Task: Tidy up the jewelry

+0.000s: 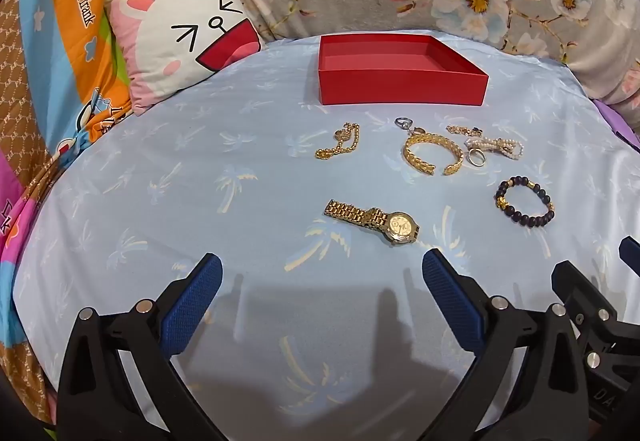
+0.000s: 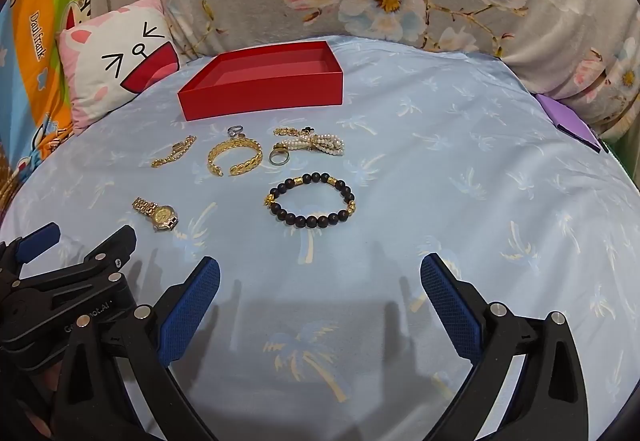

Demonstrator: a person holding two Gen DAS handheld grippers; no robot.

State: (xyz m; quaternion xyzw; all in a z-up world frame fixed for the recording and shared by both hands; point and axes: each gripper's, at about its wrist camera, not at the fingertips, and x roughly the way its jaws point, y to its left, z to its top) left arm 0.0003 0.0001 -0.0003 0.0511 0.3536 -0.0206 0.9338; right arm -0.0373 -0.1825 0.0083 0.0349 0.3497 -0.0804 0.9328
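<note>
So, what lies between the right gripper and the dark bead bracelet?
Nothing: in the right wrist view only bare blue sheet separates the open right gripper from the bead bracelet.

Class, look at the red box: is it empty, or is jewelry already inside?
Empty. The red box shows only bare red floor; the gold watch lies outside on the sheet.

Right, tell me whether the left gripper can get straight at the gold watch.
Probably yes. The left gripper is open and empty, and the gold watch lies just ahead of it on bare blue sheet, apart from the other jewelry.
</note>
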